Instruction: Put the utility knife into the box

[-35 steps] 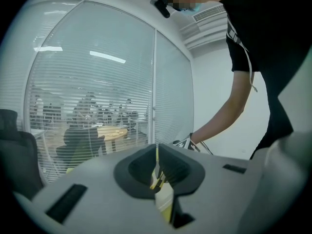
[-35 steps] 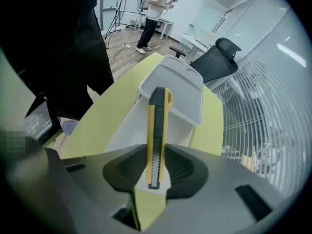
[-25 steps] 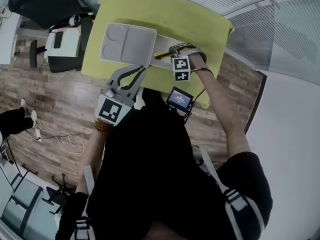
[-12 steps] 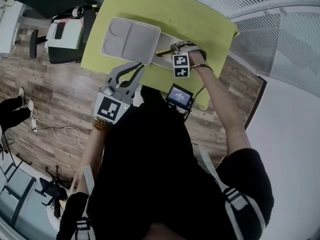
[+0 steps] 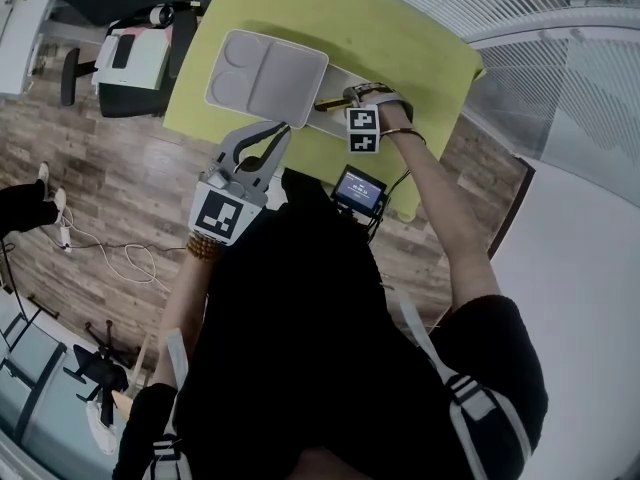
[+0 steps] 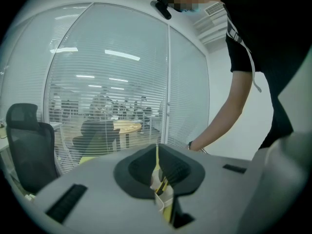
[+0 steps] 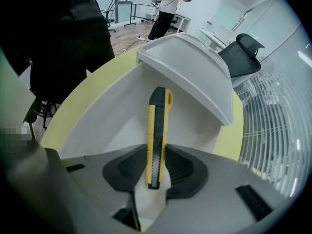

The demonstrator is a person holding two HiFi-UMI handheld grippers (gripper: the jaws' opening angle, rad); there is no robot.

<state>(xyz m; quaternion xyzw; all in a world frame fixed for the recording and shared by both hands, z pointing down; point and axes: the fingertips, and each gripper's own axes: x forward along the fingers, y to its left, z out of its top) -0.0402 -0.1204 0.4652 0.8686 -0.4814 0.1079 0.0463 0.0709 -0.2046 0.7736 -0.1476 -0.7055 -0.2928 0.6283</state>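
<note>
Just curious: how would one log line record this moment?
right gripper: shut on utility knife, over open box | left gripper: shut, empty

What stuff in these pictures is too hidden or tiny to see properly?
- Head view: the utility knife is tiny, mostly covered by the right tongs.
- Right gripper view: whether the utility knife touches the box floor is unclear.
- Left gripper view: the shut left tongs hide nearly everything below them.
</note>
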